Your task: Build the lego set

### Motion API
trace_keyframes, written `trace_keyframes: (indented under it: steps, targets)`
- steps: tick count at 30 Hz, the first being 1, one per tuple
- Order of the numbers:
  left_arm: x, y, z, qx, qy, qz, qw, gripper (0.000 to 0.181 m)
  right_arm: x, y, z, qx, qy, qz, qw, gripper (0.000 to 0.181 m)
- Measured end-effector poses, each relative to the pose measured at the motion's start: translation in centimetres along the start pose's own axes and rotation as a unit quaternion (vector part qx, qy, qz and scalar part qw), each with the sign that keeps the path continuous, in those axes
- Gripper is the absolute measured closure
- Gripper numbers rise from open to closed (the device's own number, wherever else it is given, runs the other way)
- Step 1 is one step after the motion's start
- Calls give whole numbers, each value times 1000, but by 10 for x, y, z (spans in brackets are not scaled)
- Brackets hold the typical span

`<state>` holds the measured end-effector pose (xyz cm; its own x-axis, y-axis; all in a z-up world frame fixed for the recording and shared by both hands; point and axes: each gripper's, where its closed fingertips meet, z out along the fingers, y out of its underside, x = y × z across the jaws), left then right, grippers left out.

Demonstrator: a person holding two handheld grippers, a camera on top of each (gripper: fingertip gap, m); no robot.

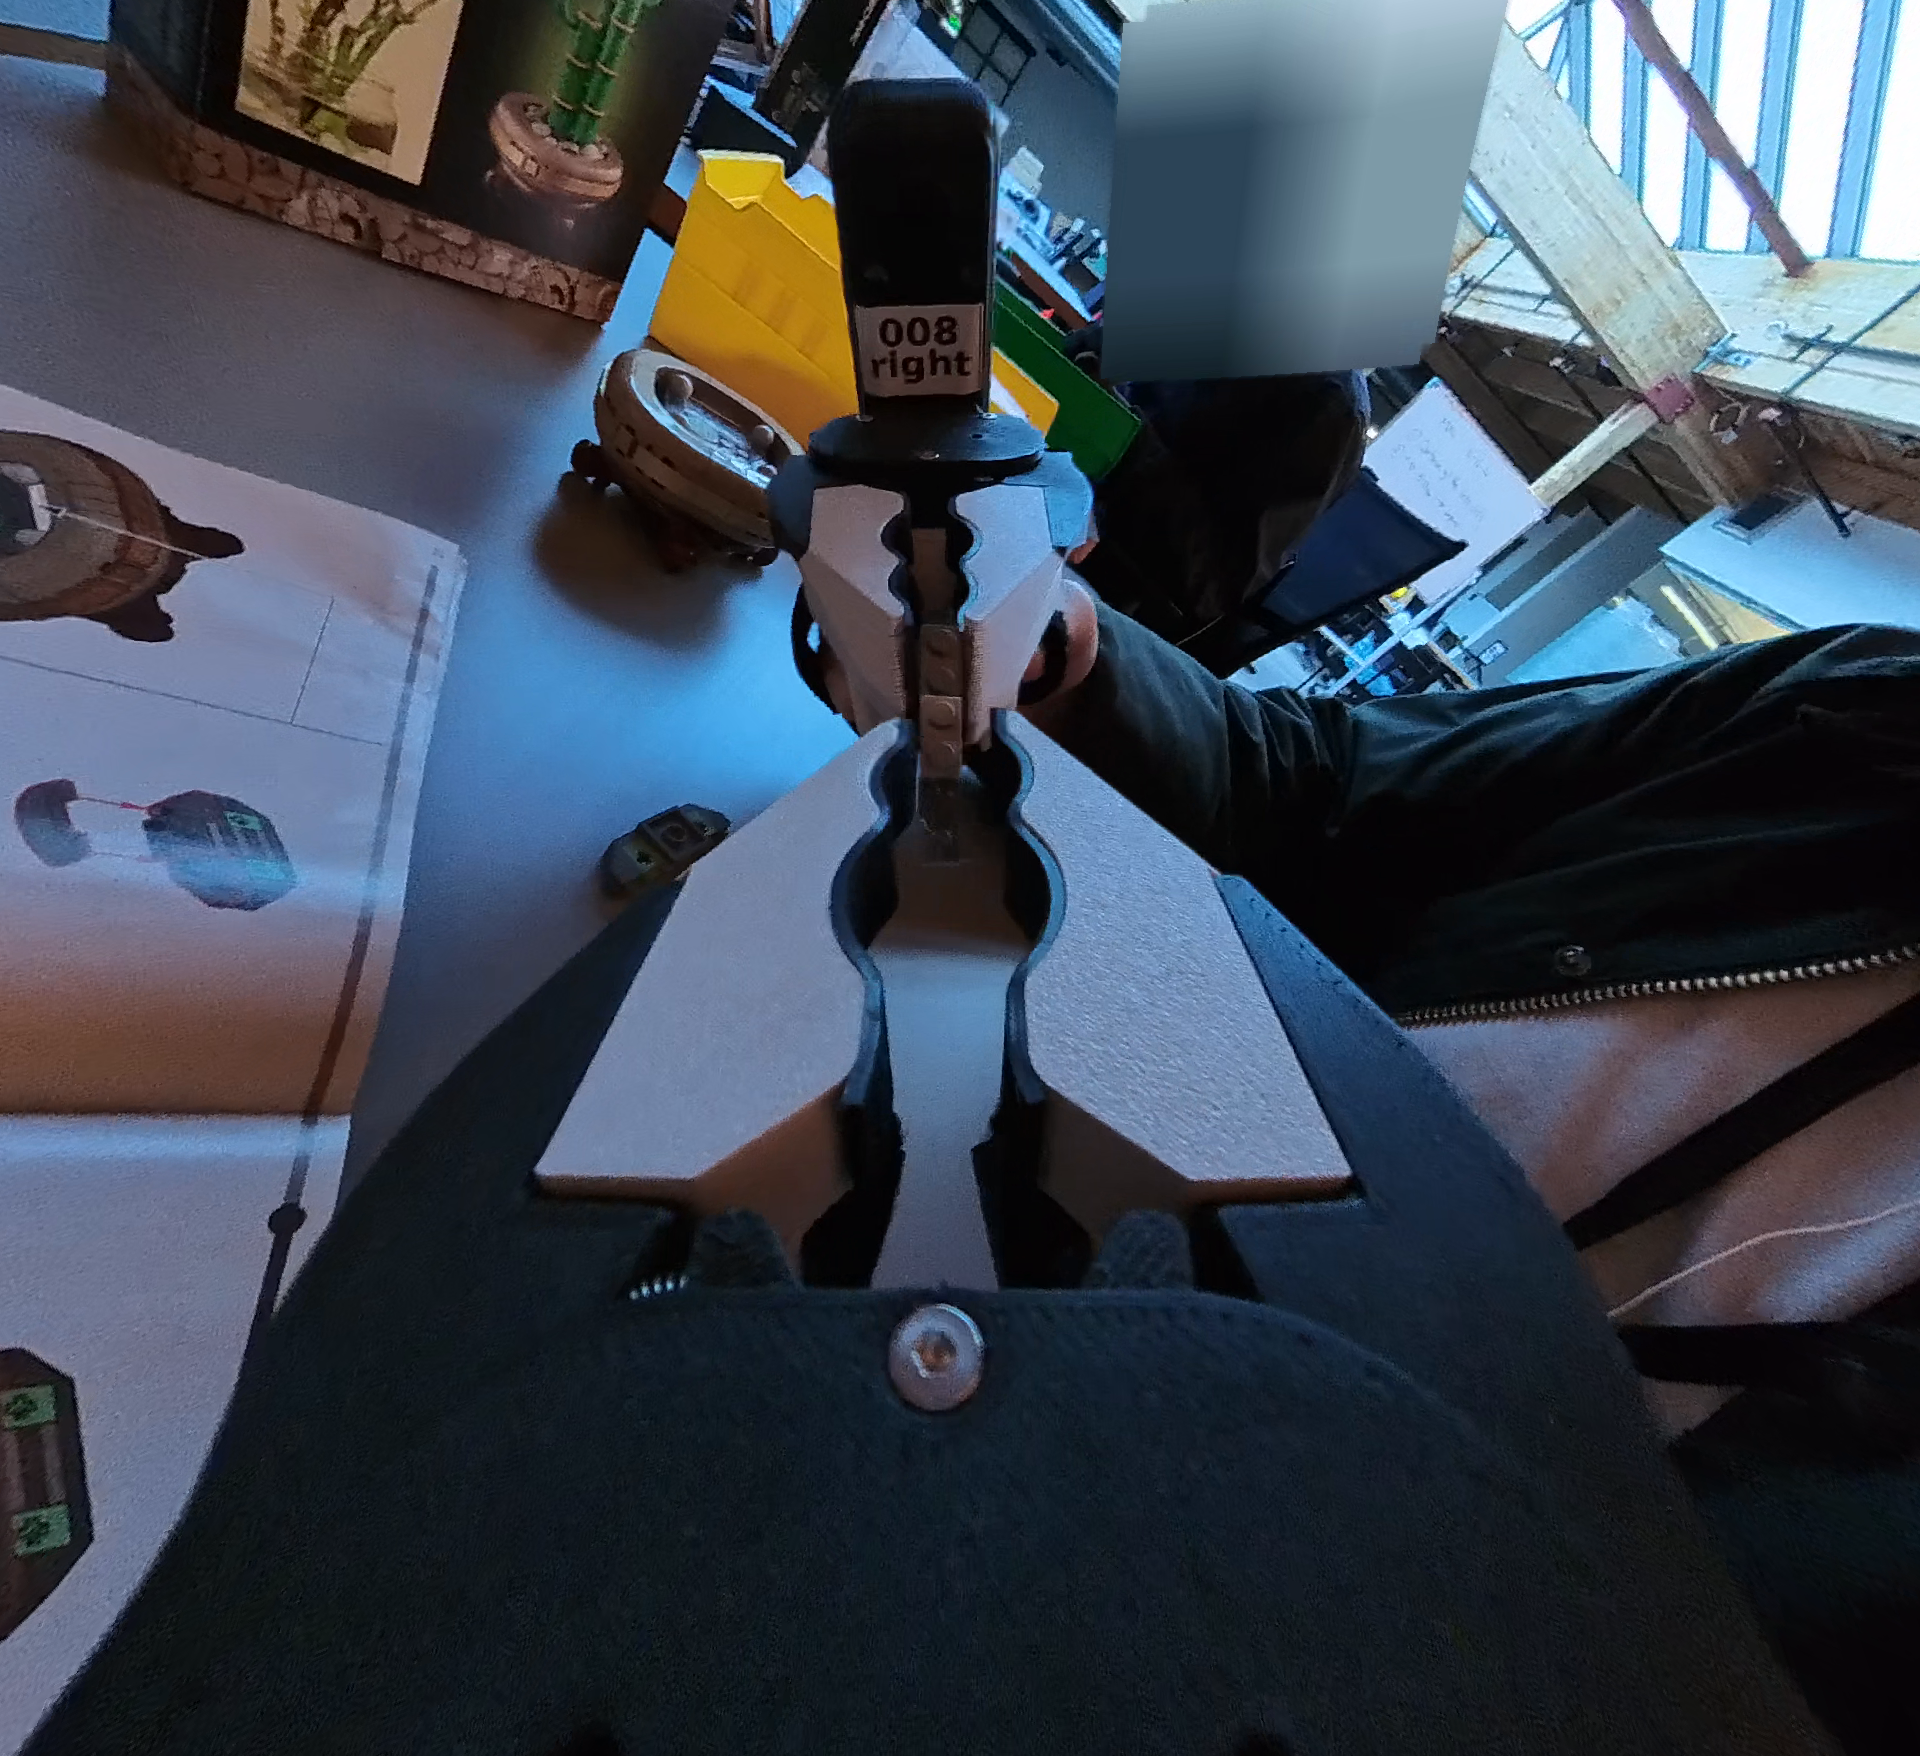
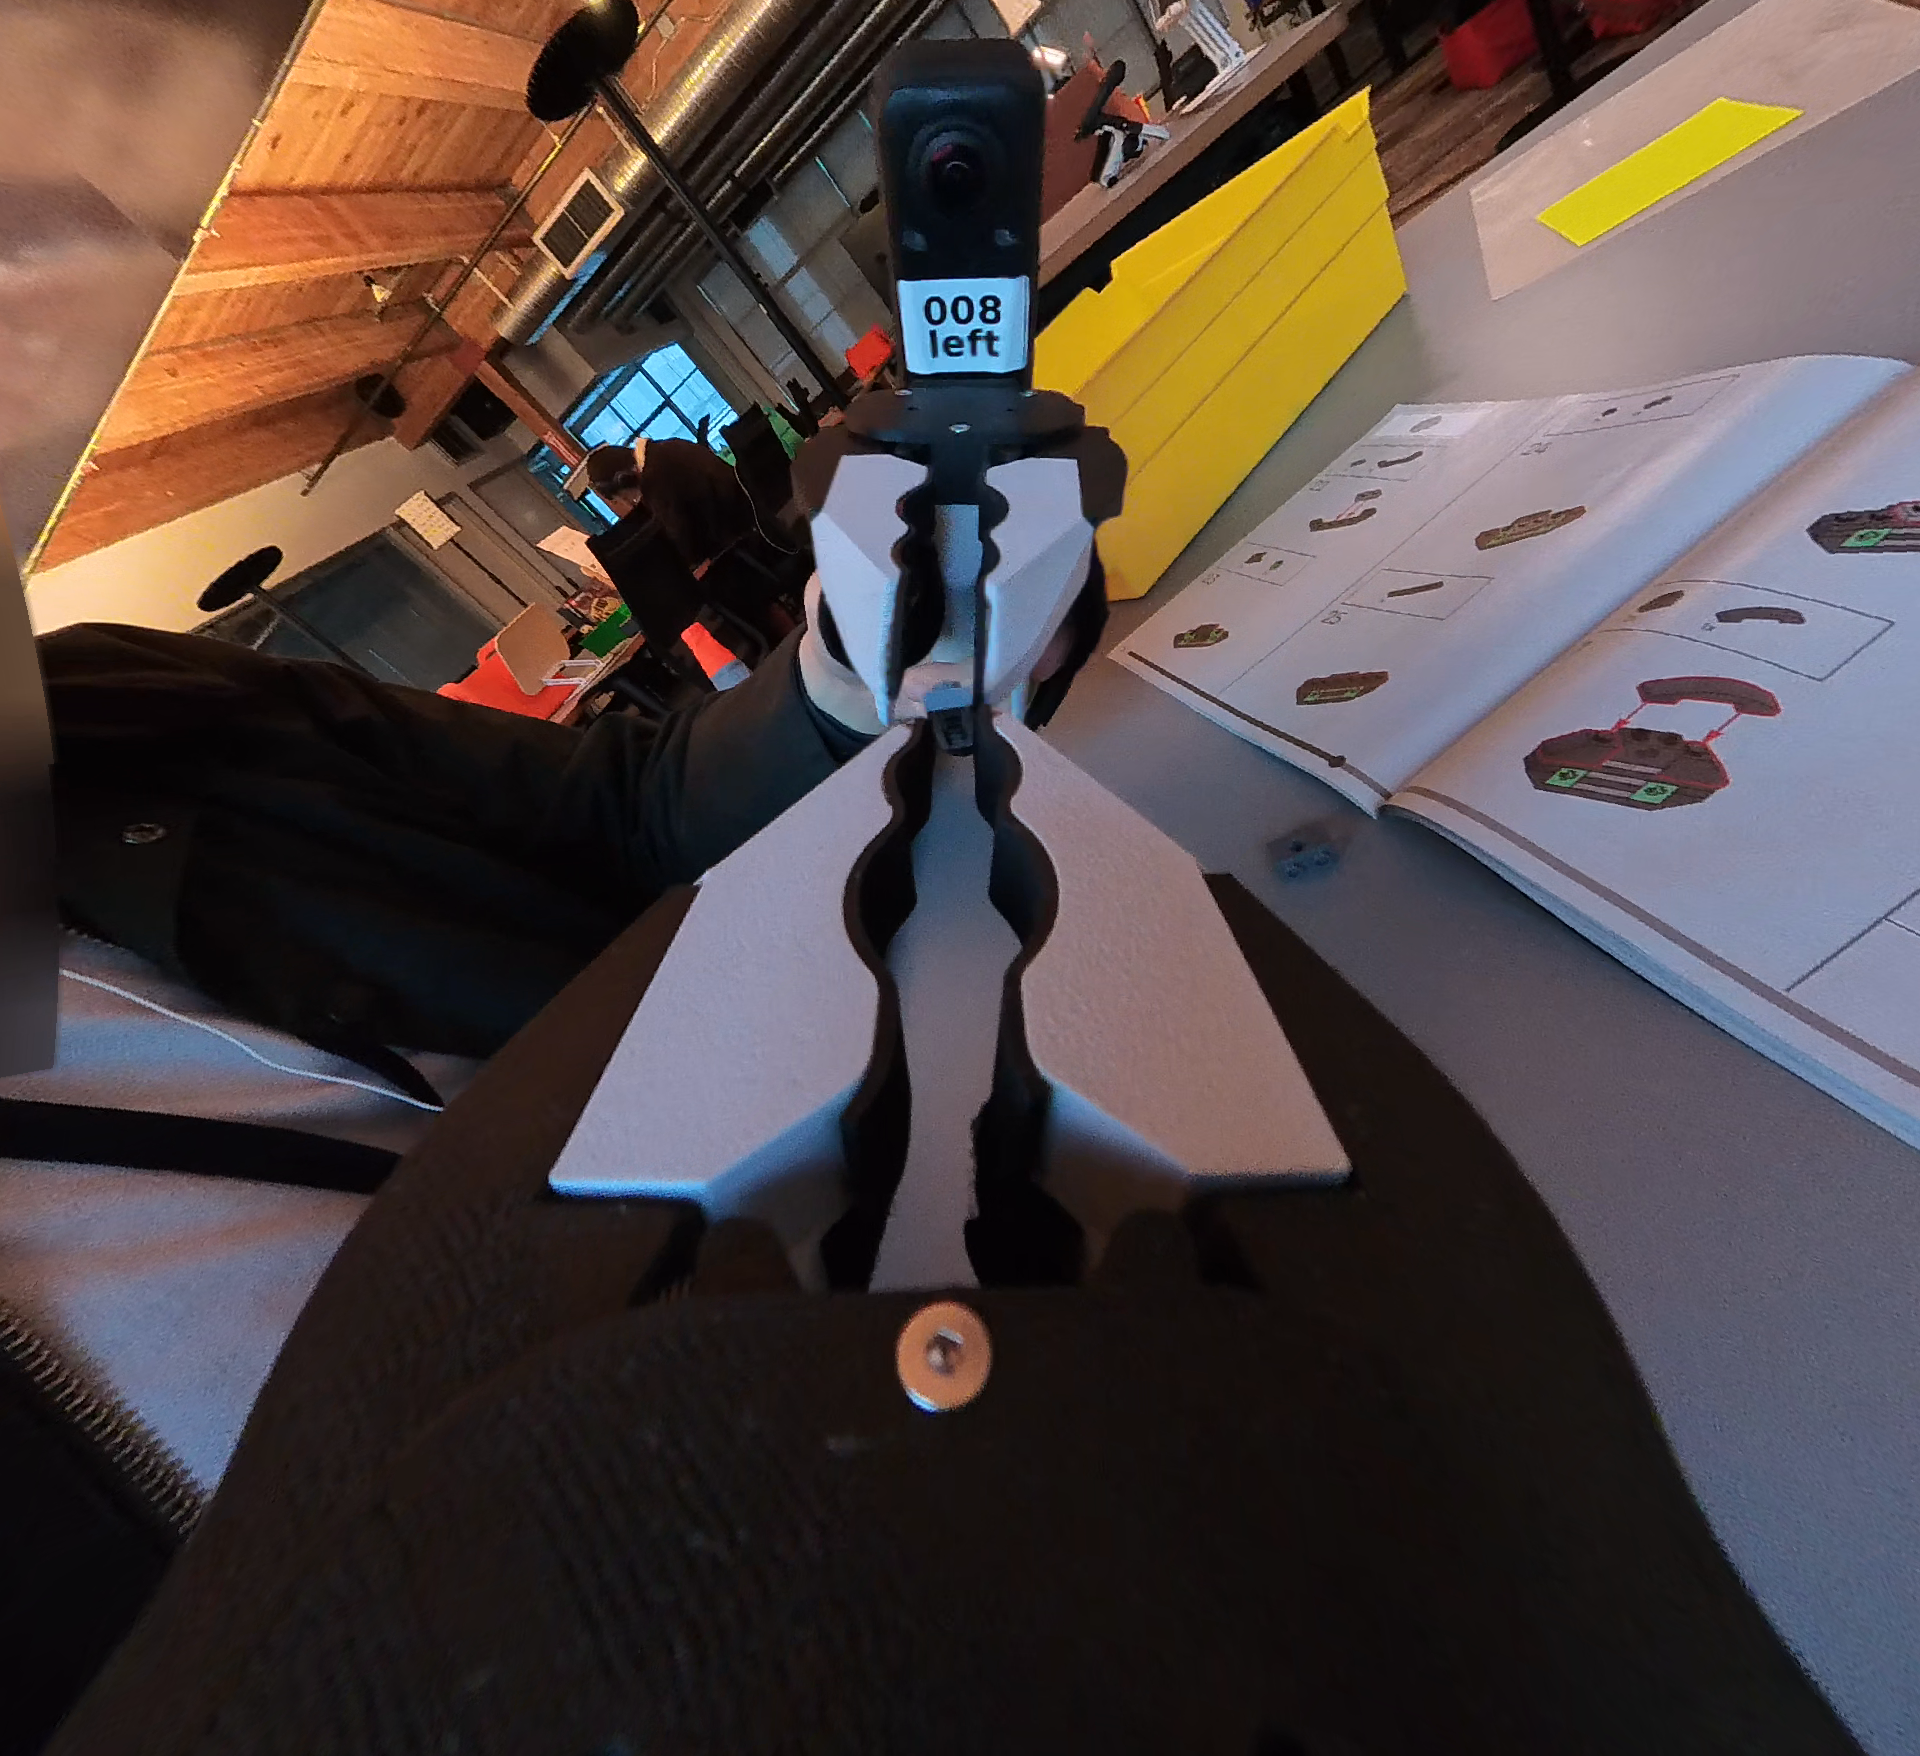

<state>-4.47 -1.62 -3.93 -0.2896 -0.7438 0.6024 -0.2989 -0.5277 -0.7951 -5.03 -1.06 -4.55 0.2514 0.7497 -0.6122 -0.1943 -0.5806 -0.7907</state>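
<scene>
Tip to tip above the grey bench, left hand-held gripper and right hand-held gripper both pinch one narrow tan studded lego plate, fingers nearly closed. White labels with writing sit on both camera mounts. Small dark brick lies near the open instruction booklet; round tan lego base stands farther off.

Booklet and yellow bin flank bare table.

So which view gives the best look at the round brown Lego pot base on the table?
The left wrist view: the round brown pot base sits unobstructed on the grey table beside the yellow bin, behind the right claw. The right wrist view doesn't show it at all.
</scene>
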Motion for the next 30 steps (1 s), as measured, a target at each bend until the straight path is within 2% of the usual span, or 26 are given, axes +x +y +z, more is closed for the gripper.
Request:
trace_keyframes:
  steps: [8, 11, 17, 30]
  targets:
    - [-1, 3, 1, -13, -17, 24, 999, 175, -1, 1, 2, 4, -15, 19, 1000, 176]
    - [-4, -1, -1, 0, -30, 29, 999, 175, -4, -6, 2, 28, -35, 36, 998, 164]
    - [-5, -4, -2, 8, -40, 37, 999, 175, 1, -10, 3, 49, -33, 72, 996, 174]
    - [-8, -5, -2, 11, -51, 41, 998, 175, 4, -20, -2, 84, -33, 90, 992, 174]
